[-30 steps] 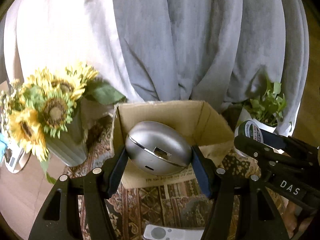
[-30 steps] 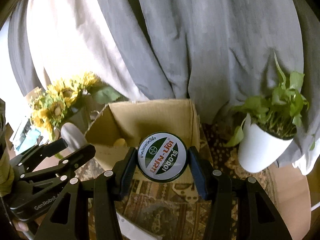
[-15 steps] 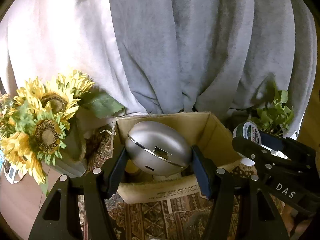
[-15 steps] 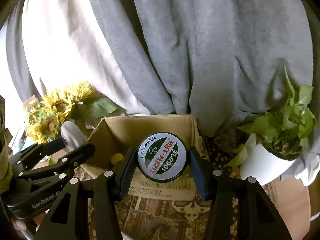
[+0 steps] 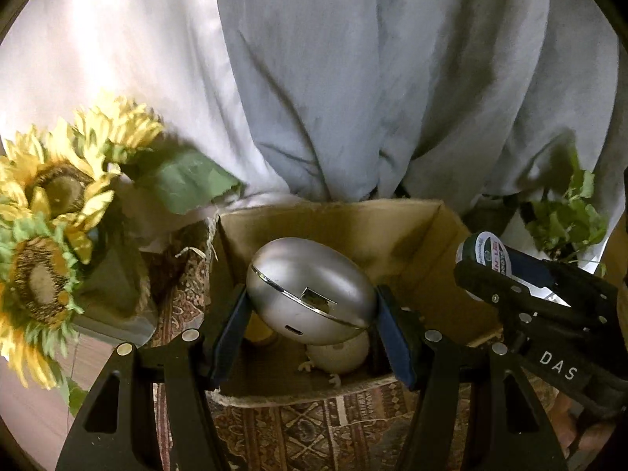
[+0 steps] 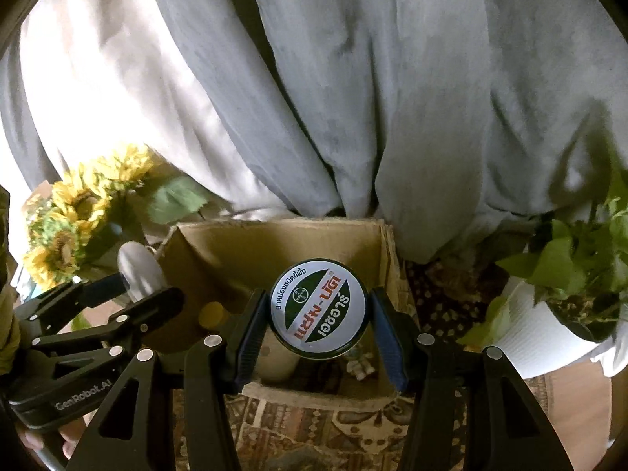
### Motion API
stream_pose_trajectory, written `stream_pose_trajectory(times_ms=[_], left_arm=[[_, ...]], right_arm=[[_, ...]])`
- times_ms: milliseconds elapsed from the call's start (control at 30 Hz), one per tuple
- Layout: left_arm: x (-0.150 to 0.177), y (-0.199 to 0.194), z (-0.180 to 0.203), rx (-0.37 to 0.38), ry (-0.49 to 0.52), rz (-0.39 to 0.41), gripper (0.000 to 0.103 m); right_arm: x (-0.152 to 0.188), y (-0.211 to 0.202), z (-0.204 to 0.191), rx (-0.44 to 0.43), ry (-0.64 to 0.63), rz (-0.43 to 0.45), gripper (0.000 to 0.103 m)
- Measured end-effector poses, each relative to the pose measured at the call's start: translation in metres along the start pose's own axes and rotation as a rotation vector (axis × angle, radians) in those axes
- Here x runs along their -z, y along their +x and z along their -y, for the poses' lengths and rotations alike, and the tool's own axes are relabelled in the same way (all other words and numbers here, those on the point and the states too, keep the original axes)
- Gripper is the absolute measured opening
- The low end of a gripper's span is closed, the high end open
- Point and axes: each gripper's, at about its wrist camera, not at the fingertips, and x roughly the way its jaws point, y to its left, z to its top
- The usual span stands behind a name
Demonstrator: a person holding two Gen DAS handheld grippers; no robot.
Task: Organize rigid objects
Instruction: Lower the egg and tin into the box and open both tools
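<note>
My left gripper (image 5: 310, 322) is shut on a silver egg-shaped case (image 5: 310, 300) and holds it over the near left part of an open cardboard box (image 5: 353, 223). My right gripper (image 6: 318, 324) is shut on a round tin (image 6: 318, 310) with a green and white label, held over the same box (image 6: 274, 243). In the left wrist view the tin (image 5: 484, 253) and right gripper (image 5: 510, 286) show at the right. In the right wrist view the silver case (image 6: 135, 271) and left gripper (image 6: 129, 294) show at the left. Pale objects (image 5: 339, 355) lie inside the box.
A vase of sunflowers (image 5: 51, 212) stands left of the box. A potted green plant in a white pot (image 6: 549, 322) stands right of it. Grey curtains (image 6: 353, 98) hang behind. A patterned rug (image 5: 314, 428) covers the surface under the box.
Both grippers have moved forward and over the box with their objects still held. The box now sits closer and lower in both views, and its inside shows.
</note>
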Motion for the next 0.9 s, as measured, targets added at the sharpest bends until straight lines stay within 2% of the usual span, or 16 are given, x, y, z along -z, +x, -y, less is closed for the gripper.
stream_pose_trajectory(times_ms=[300,633,833,900], left_arm=[[-0.001,0.034,-0.006,0.003,-0.015,-0.136,0.063],[-0.004,0.047,-0.005,0.009,-0.01,-0.201,0.063],[-0.008,0.046,-0.005,0.005,-0.005,-0.202,0.076],[-0.007,0.044,-0.006,0.008,0.0,-0.204,0.078]], right_arm=[[0.0,0.033,0.006,-0.004,0.003,-0.101,0.053],[-0.002,0.051,0.006,0.0,-0.01,-0.16,0.053],[-0.004,0.054,0.005,-0.009,-0.018,-0.18,0.053],[-0.004,0.054,0.004,-0.014,-0.016,-0.179,0.053]])
